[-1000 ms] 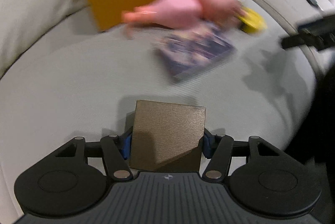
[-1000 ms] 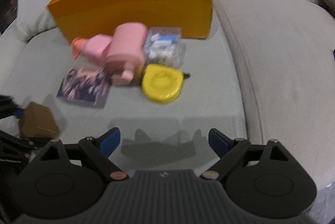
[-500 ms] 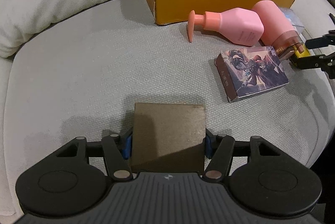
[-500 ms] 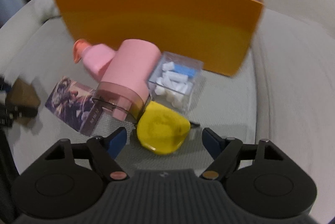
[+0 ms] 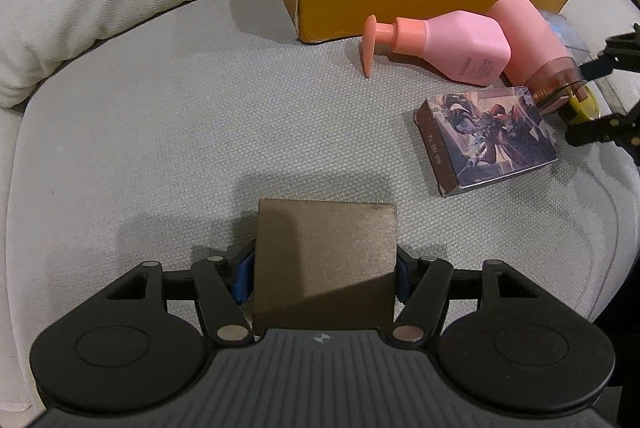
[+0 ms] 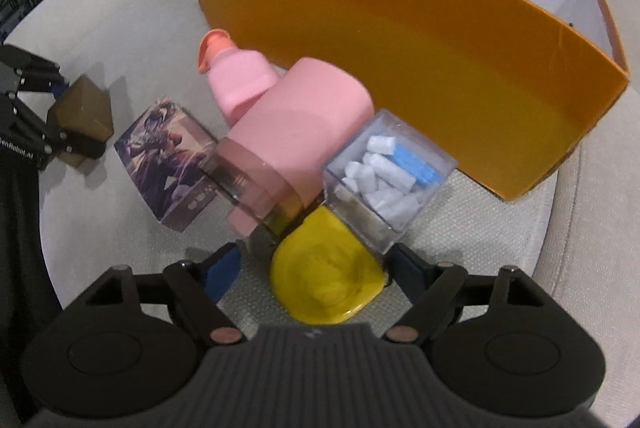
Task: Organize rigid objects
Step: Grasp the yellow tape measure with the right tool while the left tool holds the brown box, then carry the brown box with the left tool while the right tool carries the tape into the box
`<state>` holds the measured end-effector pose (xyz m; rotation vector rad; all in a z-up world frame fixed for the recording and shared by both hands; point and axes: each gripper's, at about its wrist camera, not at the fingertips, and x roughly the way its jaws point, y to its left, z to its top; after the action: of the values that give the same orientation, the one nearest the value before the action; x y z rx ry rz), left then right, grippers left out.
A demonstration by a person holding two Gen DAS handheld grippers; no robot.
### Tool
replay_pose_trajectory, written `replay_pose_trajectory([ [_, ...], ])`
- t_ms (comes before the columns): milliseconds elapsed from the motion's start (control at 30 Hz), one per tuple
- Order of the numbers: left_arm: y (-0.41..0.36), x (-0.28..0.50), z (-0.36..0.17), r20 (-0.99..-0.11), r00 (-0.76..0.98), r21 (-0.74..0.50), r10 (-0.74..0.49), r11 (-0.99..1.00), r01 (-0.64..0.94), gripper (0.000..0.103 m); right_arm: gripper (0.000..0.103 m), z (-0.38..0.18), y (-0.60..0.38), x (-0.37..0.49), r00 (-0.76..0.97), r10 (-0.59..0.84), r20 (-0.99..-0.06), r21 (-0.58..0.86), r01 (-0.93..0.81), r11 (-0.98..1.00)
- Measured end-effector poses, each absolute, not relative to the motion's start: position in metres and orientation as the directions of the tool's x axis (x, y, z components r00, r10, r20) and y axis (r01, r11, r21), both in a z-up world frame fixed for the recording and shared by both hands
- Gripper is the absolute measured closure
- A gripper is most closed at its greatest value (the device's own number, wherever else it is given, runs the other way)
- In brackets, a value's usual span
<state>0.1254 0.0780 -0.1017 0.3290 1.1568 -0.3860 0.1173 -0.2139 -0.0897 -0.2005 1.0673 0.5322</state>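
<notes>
Brown block (image 5: 325, 260) clamped in left tongs (image 5: 323, 276); yellow disc (image 6: 326, 278) between right tongs (image 6: 316, 272).

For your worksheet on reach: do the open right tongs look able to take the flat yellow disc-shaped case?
Probably yes: the right tongs are open with the flat yellow disc-shaped case between their fingers, though the clear plastic box crowds its far edge.

Orange box (image 6: 400, 39); pink bottle (image 5: 452, 47); yellow case (image 6: 326, 280).
</notes>
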Motion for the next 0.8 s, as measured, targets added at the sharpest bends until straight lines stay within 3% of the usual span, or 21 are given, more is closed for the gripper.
replay_pose_trajectory([
  [200, 0.078, 0.125, -0.102, -0.926, 0.355, 0.051, -0.13, 0.887, 0.458, 0.026, 0.02, -0.086, -0.206, 0.082, 0.332, 0.368, -0.869, 0.167, -0.503, 0.848],
  [400, 0.077, 0.123, -0.101, -0.924, 0.36, 0.055, -0.126, 0.89, 0.453, 0.026, 0.02, -0.09, -0.182, 0.073, 0.411, 0.254, -0.875, -0.028, -0.567, 0.823],
  [567, 0.079, 0.123, -0.101, -0.924, 0.36, 0.051, -0.13, 0.891, 0.452, 0.027, 0.032, -0.094, -0.178, 0.086, 0.397, 0.258, -0.881, -0.033, -0.595, 0.803],
  [633, 0.08, 0.123, -0.1, -0.924, 0.353, 0.033, -0.147, 0.89, 0.455, 0.034, 0.048, -0.092, -0.179, 0.088, 0.405, 0.261, -0.876, -0.027, -0.582, 0.813],
  [667, 0.08, 0.123, -0.099, -0.923, 0.355, 0.029, -0.15, 0.891, 0.453, 0.035, 0.051, -0.091, -0.18, 0.089, 0.406, 0.267, -0.874, -0.017, -0.574, 0.818],
  [800, 0.081, 0.122, -0.098, -0.92, 0.363, 0.033, -0.148, 0.893, 0.449, 0.035, 0.051, -0.091, -0.175, 0.082, 0.423, 0.248, -0.872, -0.034, -0.557, 0.83],
])
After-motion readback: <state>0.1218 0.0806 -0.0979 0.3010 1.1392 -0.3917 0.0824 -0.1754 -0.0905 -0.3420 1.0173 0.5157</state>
